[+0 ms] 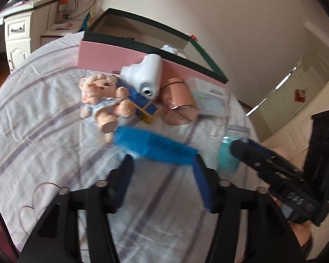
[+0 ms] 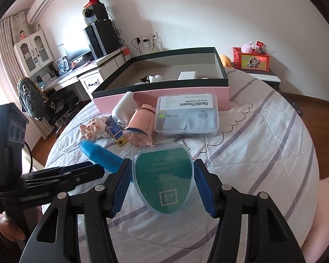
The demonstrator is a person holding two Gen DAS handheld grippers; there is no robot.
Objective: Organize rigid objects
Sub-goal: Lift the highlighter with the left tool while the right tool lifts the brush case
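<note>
Right tool [image 2: 162, 186] clamps the green case [image 2: 163, 179] over the bed [image 2: 263, 144]; left tool [image 1: 162, 164] grips a blurry blue case [image 1: 155, 146]. Only the right view shows inside the pink box [image 2: 164, 96].

1. A bed [image 2: 263, 131] with a white quilt striped in lilac carries everything.
2. On it lie a pink box [image 2: 164, 97], a dental flosser case [image 2: 186, 116], a pig figurine [image 2: 94, 129] and a pink cup [image 2: 140, 127].

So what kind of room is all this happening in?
Most likely a bedroom at home. The things lie on a bed with a striped quilt, a desk with a computer tower stands along the wall, and an air conditioner hangs above a small cabinet.
</note>
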